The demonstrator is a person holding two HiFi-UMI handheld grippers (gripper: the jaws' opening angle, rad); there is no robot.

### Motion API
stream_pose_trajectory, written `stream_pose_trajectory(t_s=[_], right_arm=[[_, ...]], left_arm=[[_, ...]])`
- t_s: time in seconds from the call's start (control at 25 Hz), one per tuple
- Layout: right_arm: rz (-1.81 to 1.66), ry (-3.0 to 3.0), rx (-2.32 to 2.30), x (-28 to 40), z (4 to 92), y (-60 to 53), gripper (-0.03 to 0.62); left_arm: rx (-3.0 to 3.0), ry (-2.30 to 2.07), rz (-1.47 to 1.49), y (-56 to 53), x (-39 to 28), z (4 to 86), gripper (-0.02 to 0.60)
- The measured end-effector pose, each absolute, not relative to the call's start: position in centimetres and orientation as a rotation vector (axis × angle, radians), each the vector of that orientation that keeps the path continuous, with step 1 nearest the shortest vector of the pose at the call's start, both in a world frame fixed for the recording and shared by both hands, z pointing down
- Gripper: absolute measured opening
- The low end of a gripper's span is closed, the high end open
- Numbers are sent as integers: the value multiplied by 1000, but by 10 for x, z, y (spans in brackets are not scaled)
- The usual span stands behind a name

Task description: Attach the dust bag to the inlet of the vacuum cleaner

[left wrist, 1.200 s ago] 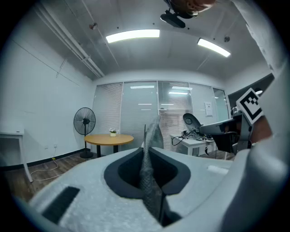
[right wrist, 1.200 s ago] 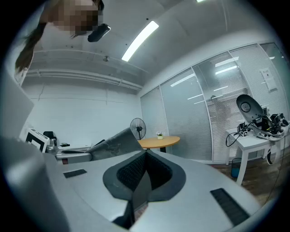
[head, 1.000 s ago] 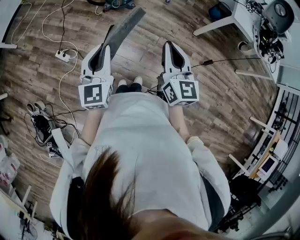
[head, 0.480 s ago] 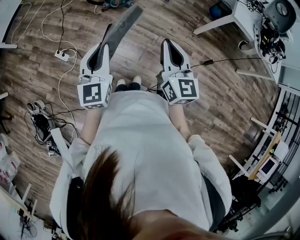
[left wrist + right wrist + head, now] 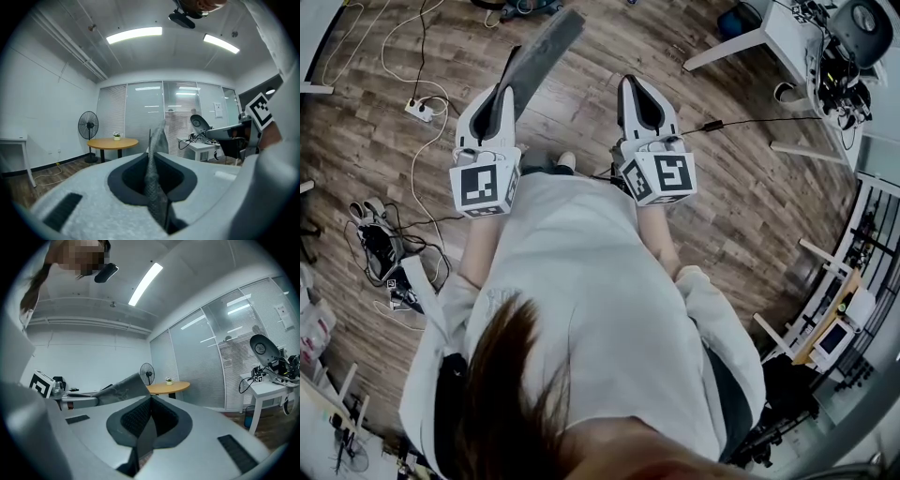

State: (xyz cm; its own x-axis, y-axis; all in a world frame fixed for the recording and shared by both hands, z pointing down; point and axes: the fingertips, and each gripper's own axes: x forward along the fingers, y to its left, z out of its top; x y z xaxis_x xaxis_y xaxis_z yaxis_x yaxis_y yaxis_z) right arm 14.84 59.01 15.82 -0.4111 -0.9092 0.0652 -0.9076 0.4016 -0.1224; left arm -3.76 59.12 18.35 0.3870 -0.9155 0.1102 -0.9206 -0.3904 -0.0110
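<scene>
The dust bag [image 5: 542,49] is a flat grey sheet sticking out ahead of my left gripper [image 5: 512,88], which is shut on its near edge. In the left gripper view the bag [image 5: 158,140] stands on edge between the jaws of the left gripper [image 5: 152,161]. My right gripper [image 5: 636,84] is level beside it, shut, with nothing in it. In the right gripper view the right gripper [image 5: 150,400] has its pads together, and the bag [image 5: 123,387] shows to its left. I cannot make out a vacuum cleaner for certain; a dark bluish thing [image 5: 532,7] lies at the head view's top edge.
A power strip [image 5: 420,110] with white cables lies on the wooden floor at the left, beside clutter [image 5: 377,246]. A white table [image 5: 750,37] stands upper right. Ahead are a round wooden table [image 5: 116,141], a standing fan [image 5: 88,126] and a white desk [image 5: 268,388].
Both grippers have moved a little forward, up the head view, the bag going with the left one. The person's feet have shifted beneath them.
</scene>
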Motion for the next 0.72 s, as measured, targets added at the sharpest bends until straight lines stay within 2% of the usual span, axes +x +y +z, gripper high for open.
stream_pose_trajectory(t_s=[0.4, 0.72], right_arm=[[-221, 2610, -1726, 160, 159, 577, 3], [-258, 2588, -1753, 141, 164, 522, 3]], left_arm=[[2576, -1686, 155, 578, -30, 186, 40], [2615, -1610, 184, 519, -45, 192, 40]])
